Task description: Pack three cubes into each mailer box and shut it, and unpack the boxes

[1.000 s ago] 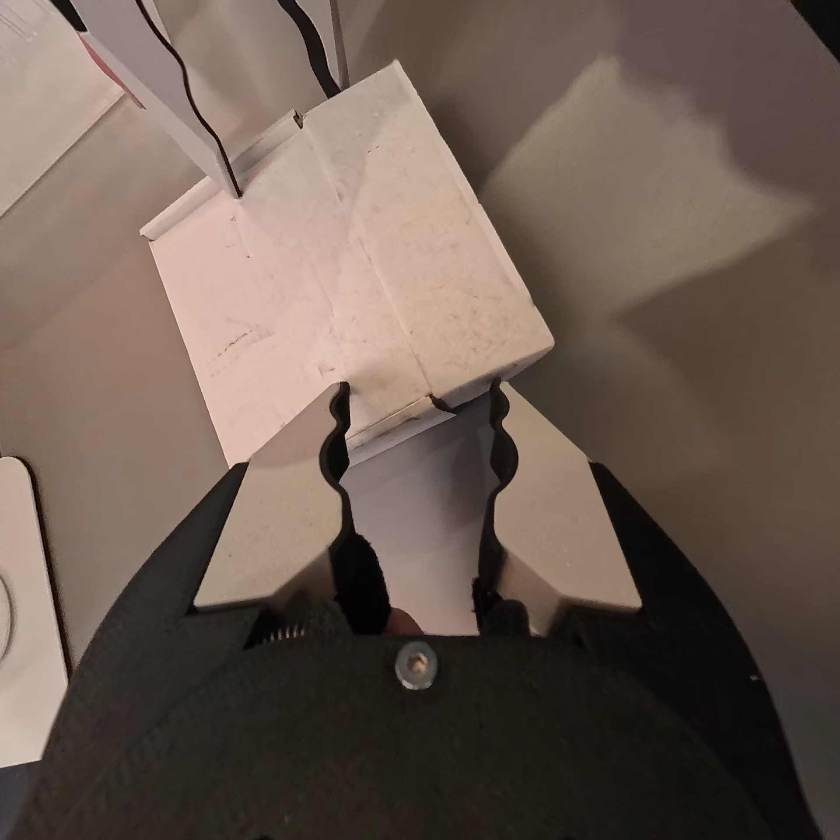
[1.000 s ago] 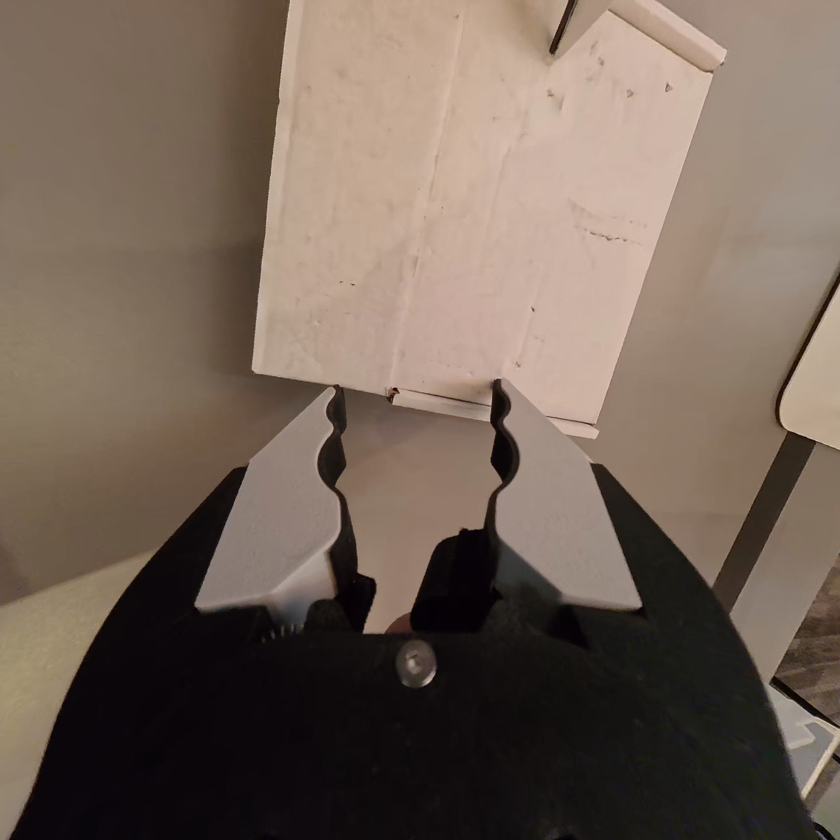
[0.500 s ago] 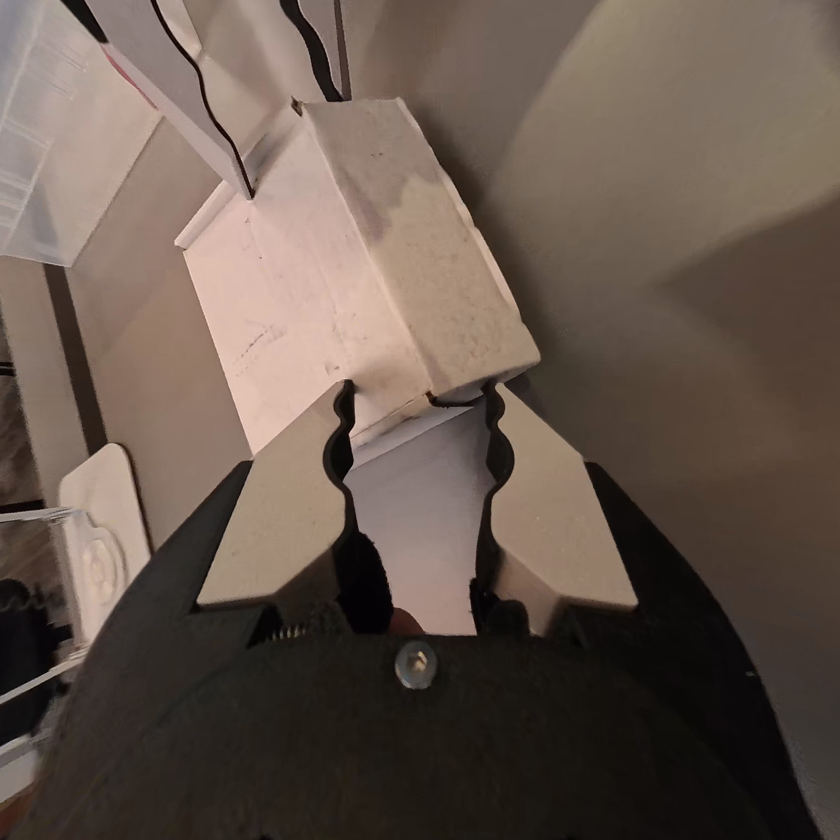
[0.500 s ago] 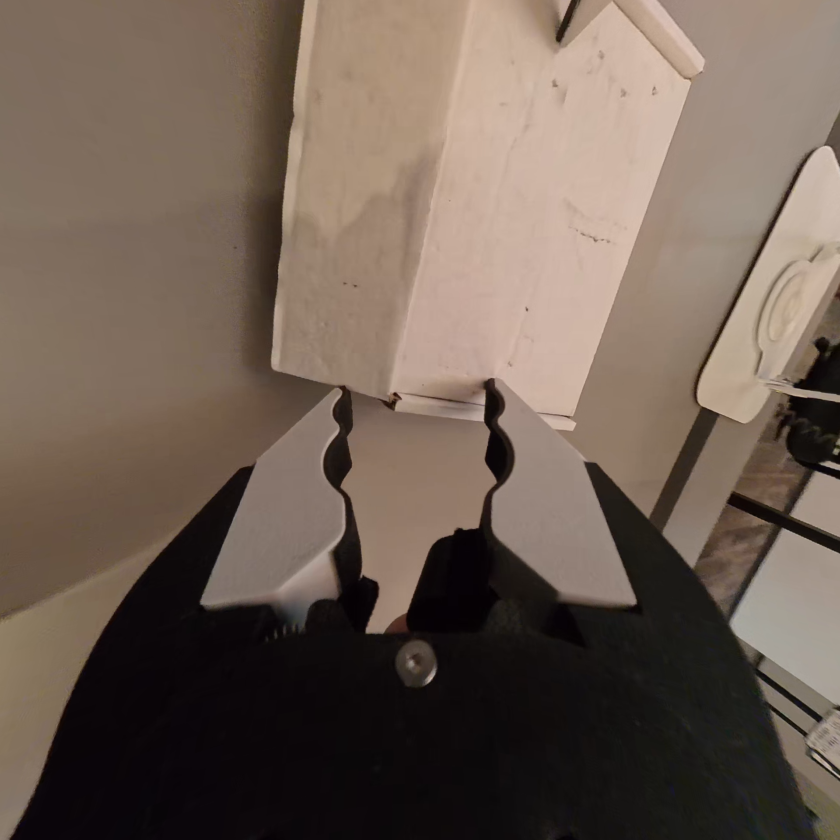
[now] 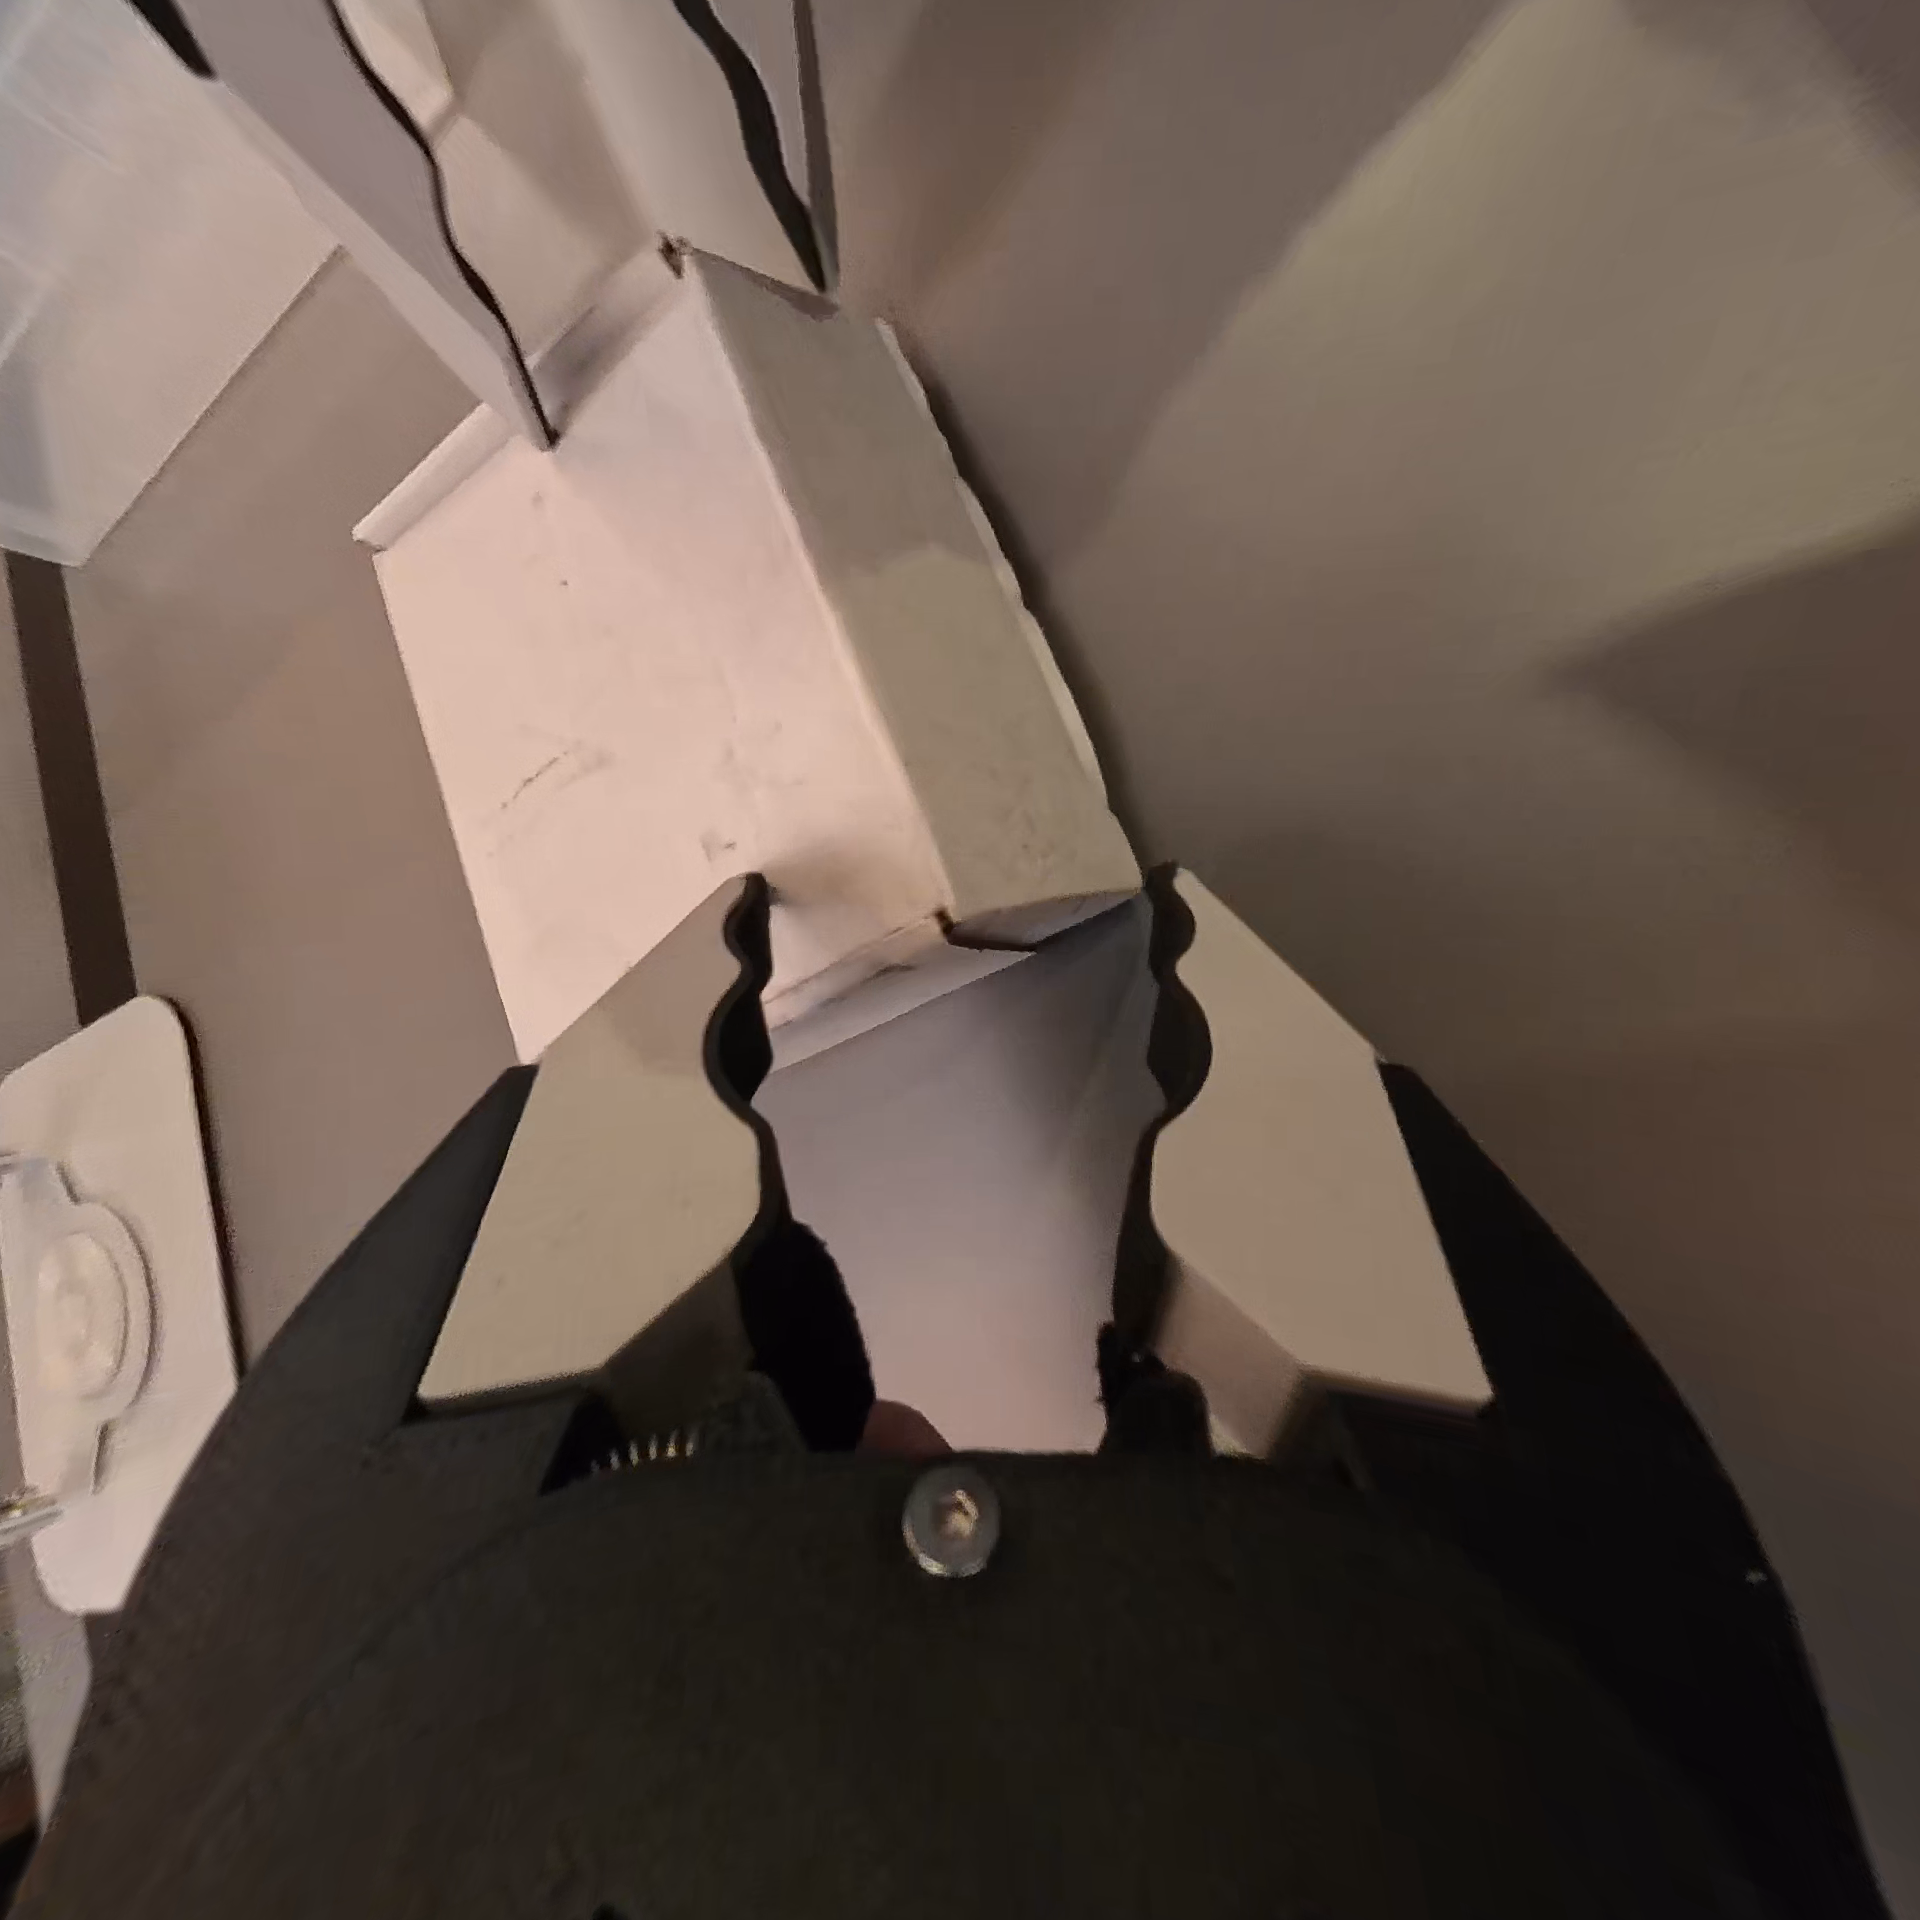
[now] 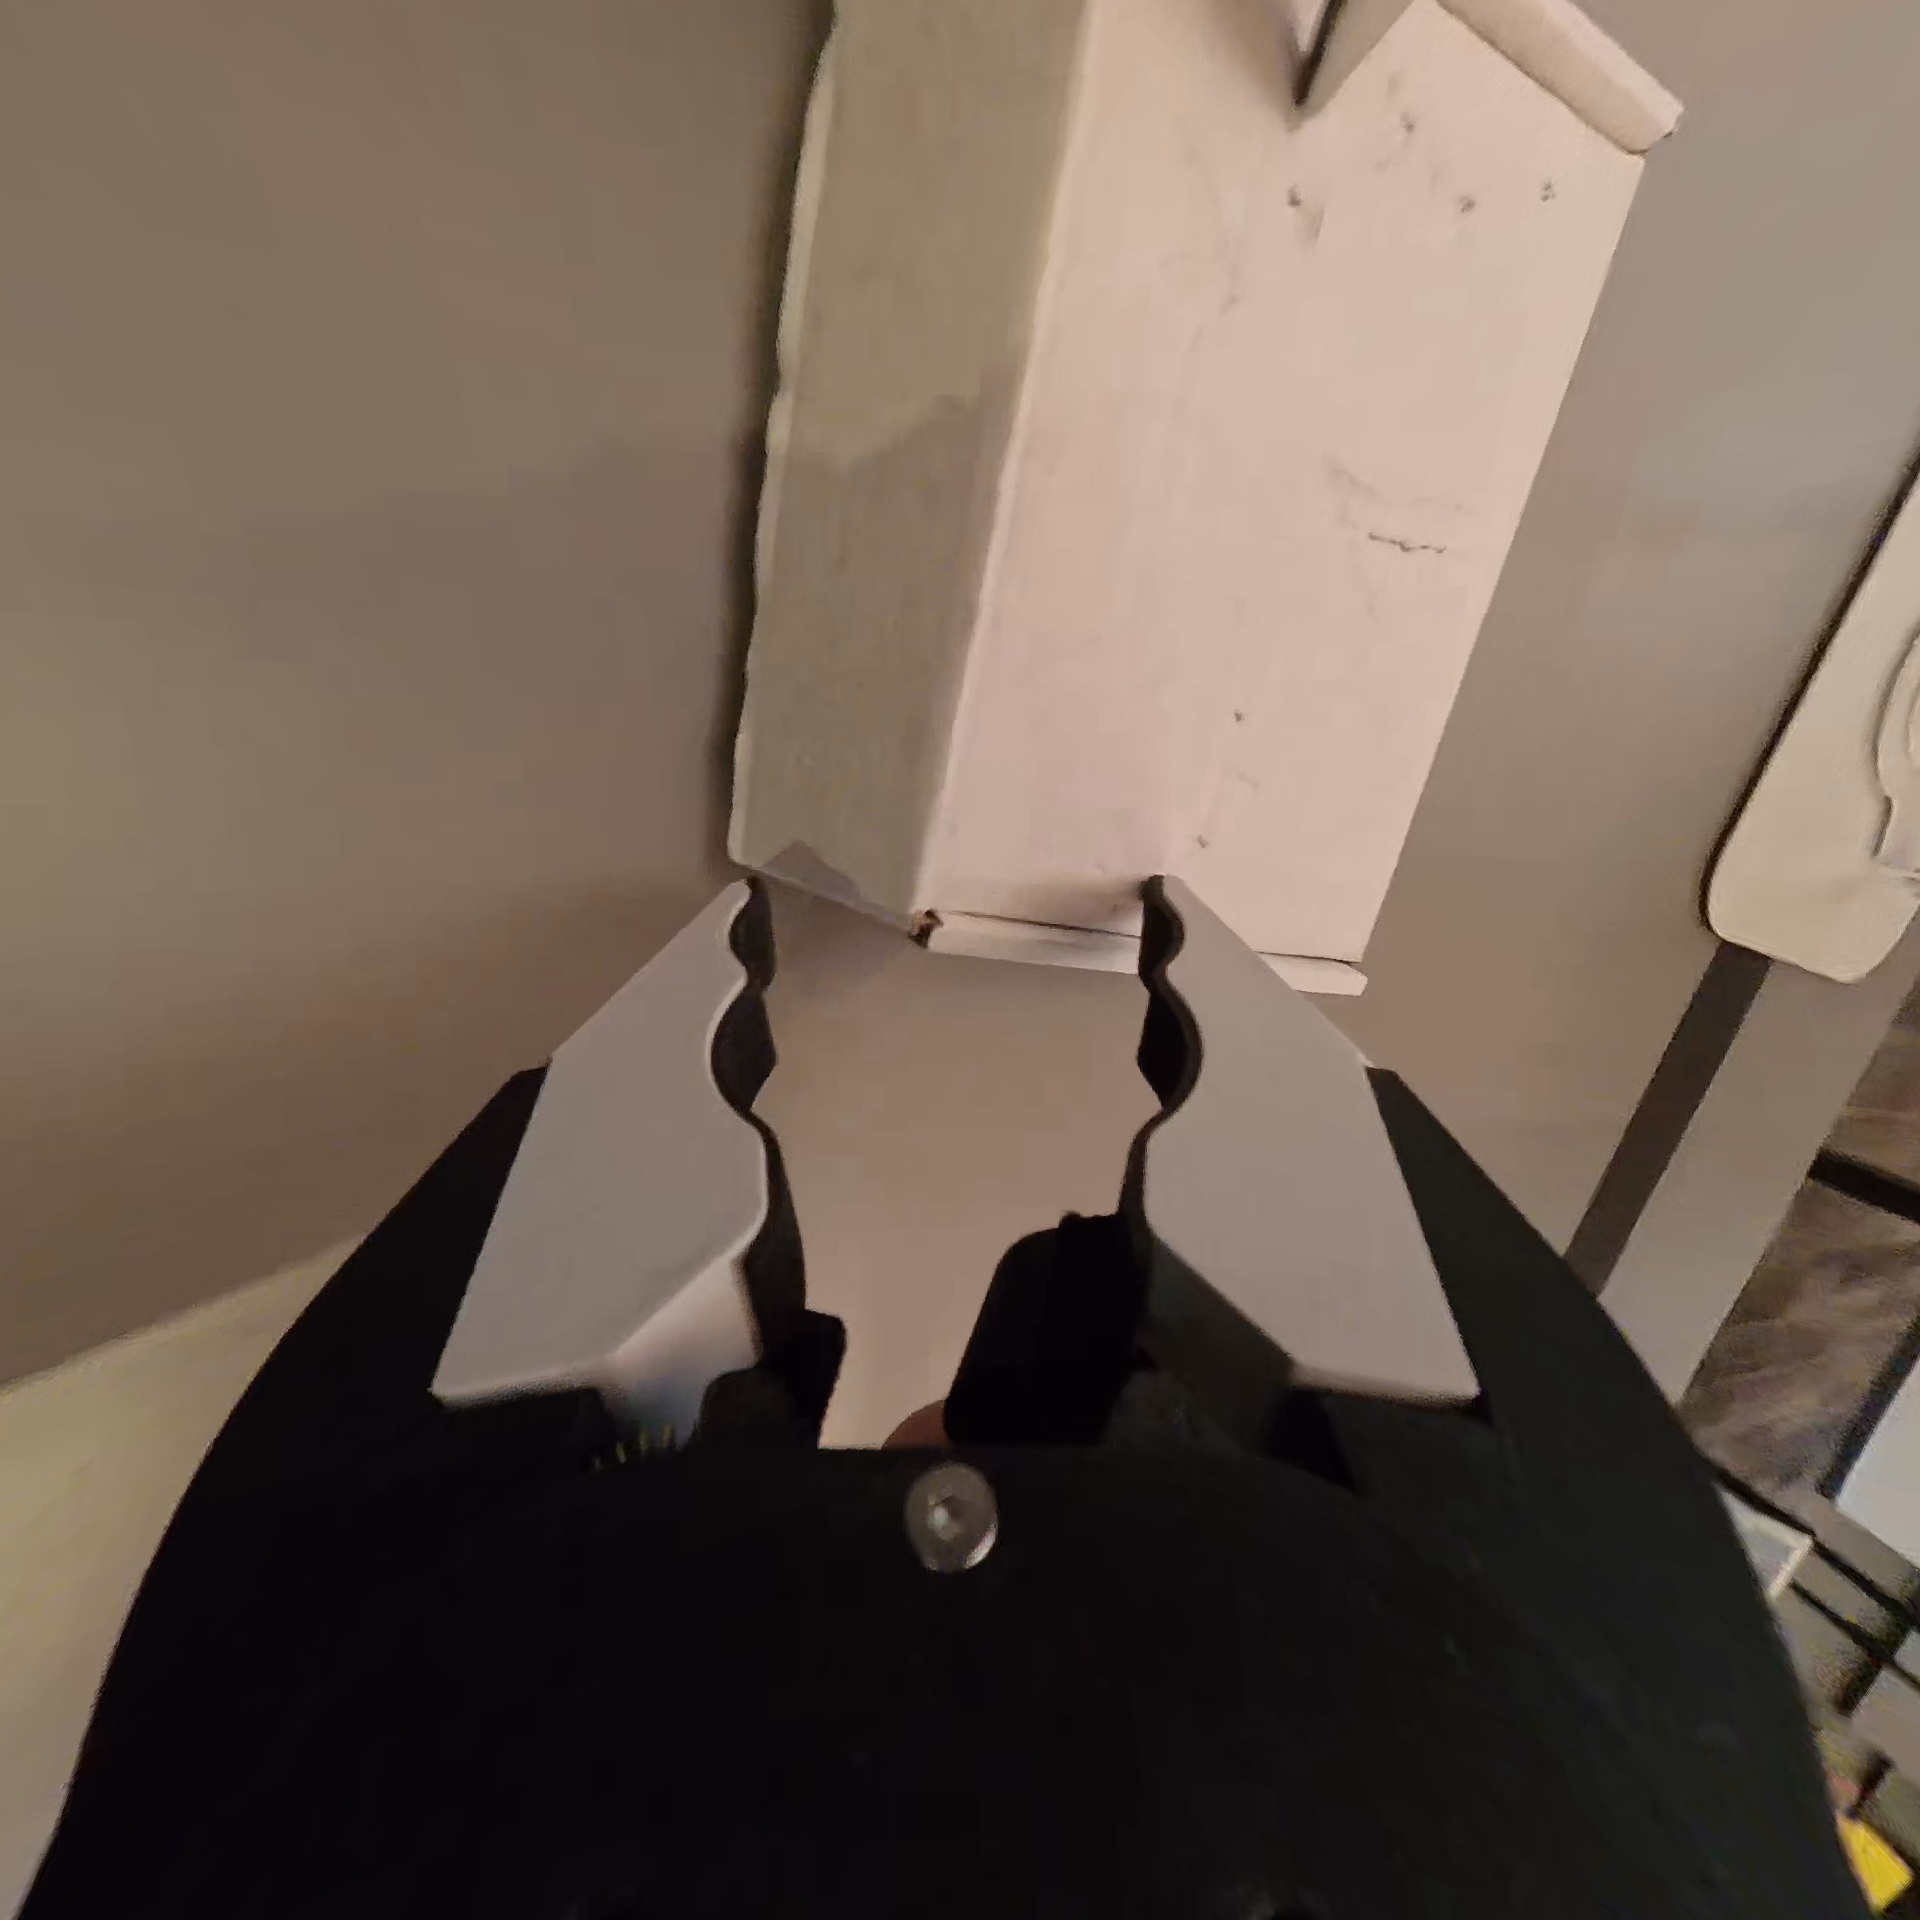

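A scuffed white mailer box is closed and tilted up on one long edge above the grey table. It is held between my two grippers, one at each end. My left gripper has its jaws apart, and its fingertips rest against the box's near end flap. My right gripper also has its jaws apart, with its tips against the opposite end of the box. It also shows at the top of the left wrist view, touching the far end. No cubes are in view.
A white rounded holder is at the table's left edge and also shows in the right wrist view. A clear plastic bin is at the far left. A dark frame bar marks the table's edge.
The box has rolled from lying flat to standing on a long edge, so its narrow side face now shows. Both grippers turned with it, and their jaw gaps are unchanged.
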The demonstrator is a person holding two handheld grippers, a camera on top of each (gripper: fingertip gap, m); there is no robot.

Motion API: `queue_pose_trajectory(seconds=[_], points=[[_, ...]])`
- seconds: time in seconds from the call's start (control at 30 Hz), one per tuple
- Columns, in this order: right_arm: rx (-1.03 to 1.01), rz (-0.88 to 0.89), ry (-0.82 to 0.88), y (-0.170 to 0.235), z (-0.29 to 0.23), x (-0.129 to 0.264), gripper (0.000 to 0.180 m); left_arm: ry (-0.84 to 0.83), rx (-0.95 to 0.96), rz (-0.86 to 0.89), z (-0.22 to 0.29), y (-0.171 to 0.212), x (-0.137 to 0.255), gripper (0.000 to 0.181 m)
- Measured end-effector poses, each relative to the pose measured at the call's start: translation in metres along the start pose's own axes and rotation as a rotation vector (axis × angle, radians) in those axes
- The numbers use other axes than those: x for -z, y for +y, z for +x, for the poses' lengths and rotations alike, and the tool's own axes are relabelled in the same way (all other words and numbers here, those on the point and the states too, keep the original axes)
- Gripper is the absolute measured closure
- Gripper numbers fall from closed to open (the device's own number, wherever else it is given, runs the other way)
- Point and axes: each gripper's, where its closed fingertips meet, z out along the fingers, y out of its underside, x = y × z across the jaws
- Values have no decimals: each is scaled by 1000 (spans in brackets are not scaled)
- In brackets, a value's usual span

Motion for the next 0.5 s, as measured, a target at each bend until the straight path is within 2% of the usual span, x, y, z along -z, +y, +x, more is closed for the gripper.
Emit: queue_pose_trajectory(seconds=[0.07, 0.13, 0.2, 0.33, 0.5], points=[[-31, -5, 33, -1, 1, -1, 113, -47, 2, -4, -2, 0, -2, 111], [-85, 11, 71, -3, 1, -3, 111, -128, 57, -11, -8, -2, -4, 121], [-128, 10, 126, -3, 3, -5, 112, -204, 22, -40, -10, 0, -6, 124], [-53, -116, 287, 3, 15, -9, 125, -365, -48, -70, -18, 0, -10, 136], [-73, -88, 303, 3, 15, -9, 127, -386, 2, -27, -19, 0, -10, 137]])
